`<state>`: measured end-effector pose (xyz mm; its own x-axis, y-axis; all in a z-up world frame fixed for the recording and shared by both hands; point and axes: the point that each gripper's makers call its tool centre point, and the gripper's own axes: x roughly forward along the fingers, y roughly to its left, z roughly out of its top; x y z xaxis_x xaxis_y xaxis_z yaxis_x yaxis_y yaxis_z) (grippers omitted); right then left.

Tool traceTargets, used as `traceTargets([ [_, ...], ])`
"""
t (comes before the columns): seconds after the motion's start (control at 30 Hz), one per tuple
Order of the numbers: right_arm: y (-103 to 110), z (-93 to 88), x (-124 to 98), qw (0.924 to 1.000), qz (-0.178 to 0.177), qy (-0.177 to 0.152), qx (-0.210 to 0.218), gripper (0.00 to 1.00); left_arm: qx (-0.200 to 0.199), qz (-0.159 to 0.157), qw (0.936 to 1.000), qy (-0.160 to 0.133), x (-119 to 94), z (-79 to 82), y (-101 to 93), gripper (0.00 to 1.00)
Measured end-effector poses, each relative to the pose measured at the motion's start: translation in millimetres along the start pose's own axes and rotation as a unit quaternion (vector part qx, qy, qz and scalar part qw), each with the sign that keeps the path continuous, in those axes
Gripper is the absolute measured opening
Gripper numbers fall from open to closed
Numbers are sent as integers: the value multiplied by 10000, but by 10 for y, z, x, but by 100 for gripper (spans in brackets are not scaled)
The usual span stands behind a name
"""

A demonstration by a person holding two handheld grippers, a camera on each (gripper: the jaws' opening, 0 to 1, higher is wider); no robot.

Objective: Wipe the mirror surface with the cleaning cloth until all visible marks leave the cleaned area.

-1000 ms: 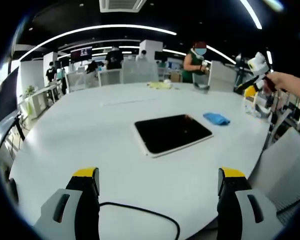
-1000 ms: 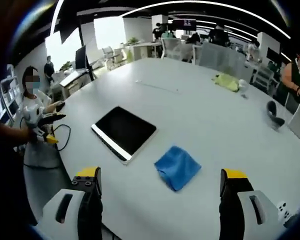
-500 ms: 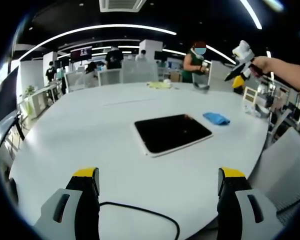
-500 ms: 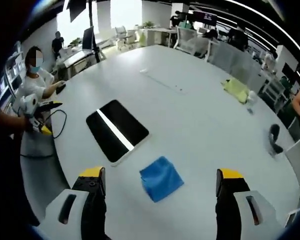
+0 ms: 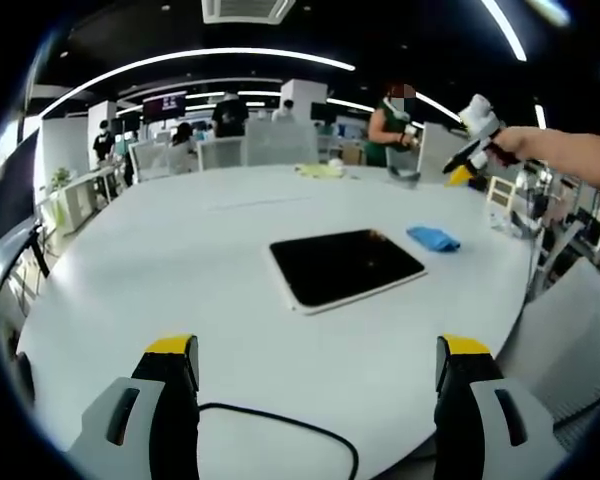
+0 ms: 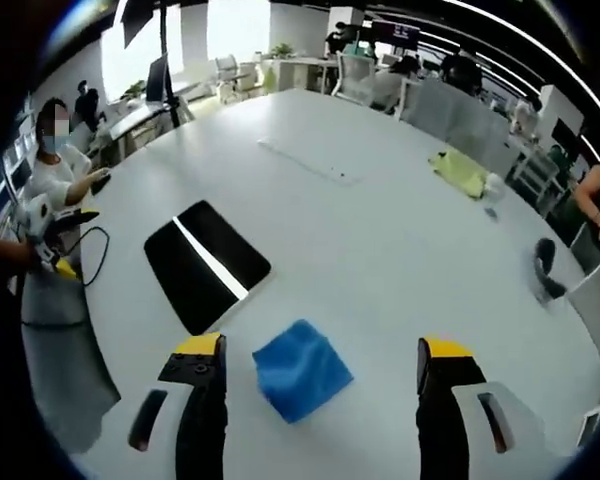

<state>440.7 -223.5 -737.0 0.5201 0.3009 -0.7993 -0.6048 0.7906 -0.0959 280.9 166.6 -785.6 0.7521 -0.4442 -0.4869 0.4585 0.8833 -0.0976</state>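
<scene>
Landmark for all positions: the mirror, a dark rectangular slab with a pale rim, lying flat on the white round table.

Left gripper view: the left gripper sits low at the table's near edge, jaws wide apart with nothing between them, yellow tips pointing toward the mirror. A black cable runs across the table surface between the jaws, on the near side of the mirror. The cleaning cloth, blue and crumpled, lies just beside the mirror's far right corner, apart from it. The right gripper, held in a hand, hangs in the air above and beyond the cloth, well apart from the mirror. A yellow rag lies far behind the mirror on the table.

Right gripper view: the right gripper looks down on the table, jaws spread and holding nothing. The cleaning cloth lies between the jaw tips in the view; contact cannot be judged. The mirror lies just beside the cloth, to its upper left, showing a bright reflected strip. Beyond the mirror at the table edge, a hand holds the left gripper with its cable.
</scene>
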Motion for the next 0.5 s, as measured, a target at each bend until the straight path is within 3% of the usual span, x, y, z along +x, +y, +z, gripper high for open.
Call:
traceTargets([
  [0.23,7,-208,224,9998,-94,49,152,64,-33,43,10000,4,-4,-6,21,99],
  [0.5,74,-450,502,9990,15,327,306,51,-73,43,10000,52,0,-30,25,99],
])
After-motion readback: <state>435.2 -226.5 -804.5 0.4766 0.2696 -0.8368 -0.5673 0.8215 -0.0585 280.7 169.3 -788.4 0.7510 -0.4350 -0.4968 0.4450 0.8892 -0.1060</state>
